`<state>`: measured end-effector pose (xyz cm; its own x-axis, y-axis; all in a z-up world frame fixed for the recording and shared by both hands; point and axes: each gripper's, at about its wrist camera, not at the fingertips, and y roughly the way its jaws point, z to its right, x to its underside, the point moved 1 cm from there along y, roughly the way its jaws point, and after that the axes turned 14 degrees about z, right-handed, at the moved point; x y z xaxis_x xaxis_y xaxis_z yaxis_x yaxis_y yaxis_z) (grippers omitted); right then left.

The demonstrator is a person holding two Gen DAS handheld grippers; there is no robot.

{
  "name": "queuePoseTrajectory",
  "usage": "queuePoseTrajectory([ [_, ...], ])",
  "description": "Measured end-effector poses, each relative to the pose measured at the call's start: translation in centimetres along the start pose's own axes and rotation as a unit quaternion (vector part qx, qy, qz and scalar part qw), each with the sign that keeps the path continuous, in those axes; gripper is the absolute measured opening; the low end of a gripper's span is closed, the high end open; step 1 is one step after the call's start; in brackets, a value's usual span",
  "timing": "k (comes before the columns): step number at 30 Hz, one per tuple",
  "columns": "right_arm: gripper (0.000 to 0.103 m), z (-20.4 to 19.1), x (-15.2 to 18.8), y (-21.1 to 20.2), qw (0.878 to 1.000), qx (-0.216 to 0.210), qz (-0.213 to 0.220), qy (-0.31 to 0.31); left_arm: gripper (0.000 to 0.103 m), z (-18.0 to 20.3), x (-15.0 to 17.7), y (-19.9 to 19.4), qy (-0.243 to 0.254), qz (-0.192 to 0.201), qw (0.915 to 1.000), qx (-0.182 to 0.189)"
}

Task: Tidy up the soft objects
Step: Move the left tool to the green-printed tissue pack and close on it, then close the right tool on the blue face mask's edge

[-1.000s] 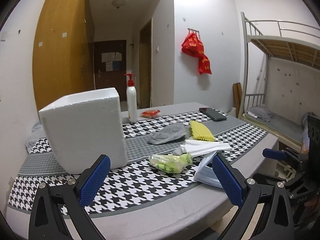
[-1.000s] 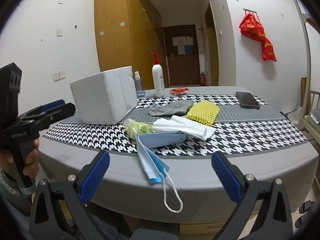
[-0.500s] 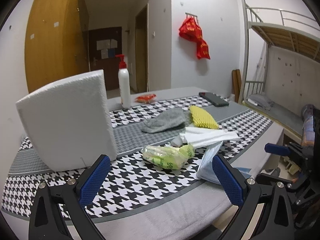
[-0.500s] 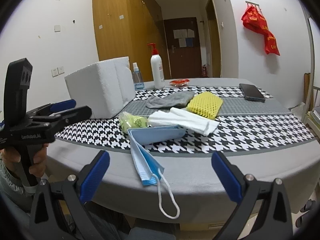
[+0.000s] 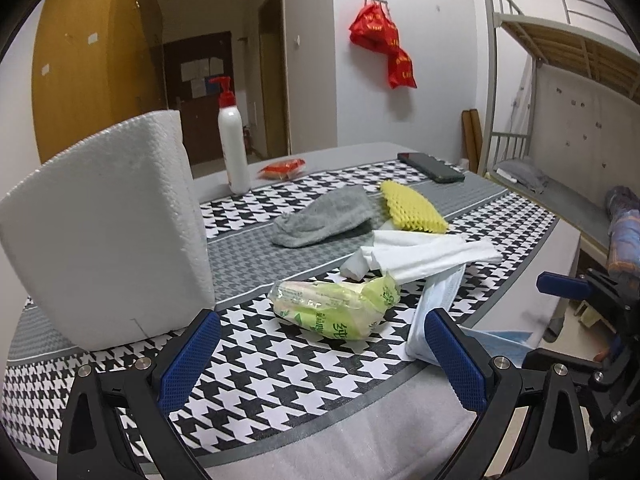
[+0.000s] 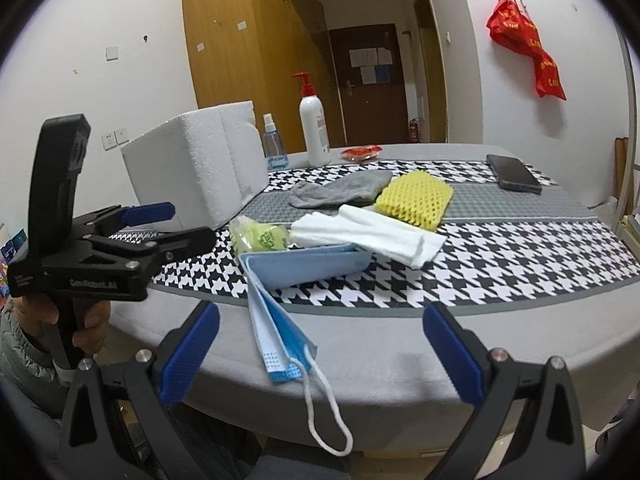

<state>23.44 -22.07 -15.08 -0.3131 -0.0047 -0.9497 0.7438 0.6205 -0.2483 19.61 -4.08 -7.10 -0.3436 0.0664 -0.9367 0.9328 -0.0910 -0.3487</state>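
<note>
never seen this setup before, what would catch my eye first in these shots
Probably the big white foam box standing at the left of the houndstooth table cloth, beside a red-capped pump bottle. Next, the pile of soft things mid-table: a yellow foam net, a grey sock, white folded cloth and a green packet. A blue face mask droops over the near edge, its ear loop dangling.

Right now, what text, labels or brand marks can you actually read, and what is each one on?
Left gripper body: embossed brand mark, blurred, unreadable.
Green tissue pack: green Chinese characters, too warped to quote.
Red bag on the wall: yellow lettering, too small.
Pump bottle label: too small.
Door papers: unreadable.
</note>
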Motion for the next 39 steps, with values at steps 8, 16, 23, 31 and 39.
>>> queuePoseTrajectory([
  [8,0.103,-0.3,0.1,0.7,1.0,-0.018,-0.006,0.003,0.102,-0.5,0.2,2.4,-0.003,-0.033,0.9994,0.006],
  [16,0.103,0.0,0.3,1.3,1.0,-0.026,-0.014,0.009,0.102,-0.6,0.2,4.1,-0.004,-0.049,0.9986,0.017],
  [23,0.103,0.2,0.4,1.3,0.999,-0.028,-0.014,0.012,0.102,-0.1,-0.2,5.1,0.021,-0.051,0.9983,0.016],
  [31,0.103,0.7,0.5,1.2,1.0,-0.022,-0.014,0.018,0.094,-0.3,0.4,6.6,0.024,-0.08,0.9962,0.024],
  [39,0.103,0.7,0.5,1.2,0.999,-0.023,-0.016,0.02,0.079,-0.3,0.4,6.9,0.014,-0.088,0.9949,0.047],
])
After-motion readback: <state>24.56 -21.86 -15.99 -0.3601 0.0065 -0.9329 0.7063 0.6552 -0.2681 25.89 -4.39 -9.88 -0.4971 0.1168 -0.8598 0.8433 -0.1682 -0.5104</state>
